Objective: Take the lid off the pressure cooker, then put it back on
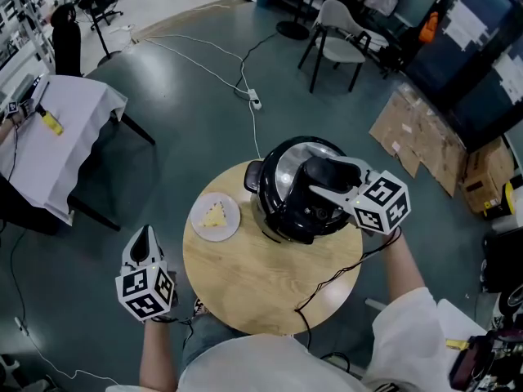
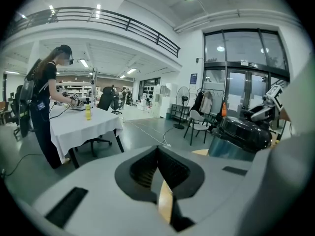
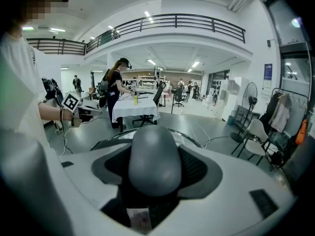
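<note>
Right claw [image 1: 323, 178]: pinching lid handle [image 3: 154, 159] atop pressure cooker [image 1: 282, 215], lid on. Left claw [image 1: 145, 239]: pressed together, empty, outside round tabletop [image 1: 261, 288] edge, above open floor [image 1: 188, 113]. Plate [image 1: 216, 216] between claws.

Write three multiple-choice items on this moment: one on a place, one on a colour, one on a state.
1. In the head view, where on the round table does the plate lie relative to the pressure cooker?
A left of it; B right of it; C on top of it.
2. What colour is the slice on the plate?
A red; B yellow; C green.
3. What stands between the jaws of the right hand-held gripper?
A nothing; B the plate; C the lid handle.

Key:
1 A, the plate sits on the wood at the cooker's left.
2 B, the slice is pale yellow.
3 C, the right gripper view shows the grey handle between the pads.
</note>
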A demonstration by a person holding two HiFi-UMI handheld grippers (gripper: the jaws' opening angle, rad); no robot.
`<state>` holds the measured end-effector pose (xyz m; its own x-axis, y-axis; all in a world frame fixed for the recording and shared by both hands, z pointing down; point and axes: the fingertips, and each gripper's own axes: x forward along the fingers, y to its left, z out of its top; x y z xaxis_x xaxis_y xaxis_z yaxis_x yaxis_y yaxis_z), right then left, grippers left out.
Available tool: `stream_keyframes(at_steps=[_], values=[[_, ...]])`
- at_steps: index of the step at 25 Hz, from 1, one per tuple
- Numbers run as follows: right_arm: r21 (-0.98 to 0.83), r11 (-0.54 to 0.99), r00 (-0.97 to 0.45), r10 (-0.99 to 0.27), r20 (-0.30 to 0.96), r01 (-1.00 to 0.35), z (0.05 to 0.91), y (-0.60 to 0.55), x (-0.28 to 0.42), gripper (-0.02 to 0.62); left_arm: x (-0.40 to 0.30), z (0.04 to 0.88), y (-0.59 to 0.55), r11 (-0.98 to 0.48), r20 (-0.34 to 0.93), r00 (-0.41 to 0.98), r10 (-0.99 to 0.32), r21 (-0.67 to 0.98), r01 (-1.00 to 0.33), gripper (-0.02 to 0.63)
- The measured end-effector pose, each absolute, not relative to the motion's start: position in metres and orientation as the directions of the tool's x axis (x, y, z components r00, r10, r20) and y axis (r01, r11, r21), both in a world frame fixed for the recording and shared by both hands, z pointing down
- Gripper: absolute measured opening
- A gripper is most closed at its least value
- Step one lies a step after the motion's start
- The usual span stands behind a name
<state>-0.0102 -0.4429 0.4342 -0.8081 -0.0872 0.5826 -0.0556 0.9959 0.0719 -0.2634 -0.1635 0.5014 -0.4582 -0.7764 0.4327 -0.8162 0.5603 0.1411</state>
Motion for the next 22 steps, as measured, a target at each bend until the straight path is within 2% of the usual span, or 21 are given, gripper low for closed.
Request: stream_keyframes(at_steps=[22], values=[[0.06,0.996,-0.782,-0.09,0.617,-0.067,0.428,-0.445,-0.009,0.285,-0.269,0.503,-0.18,0.541,0.435,-0.438,-0.787,0.145,-0.828,-0.005]])
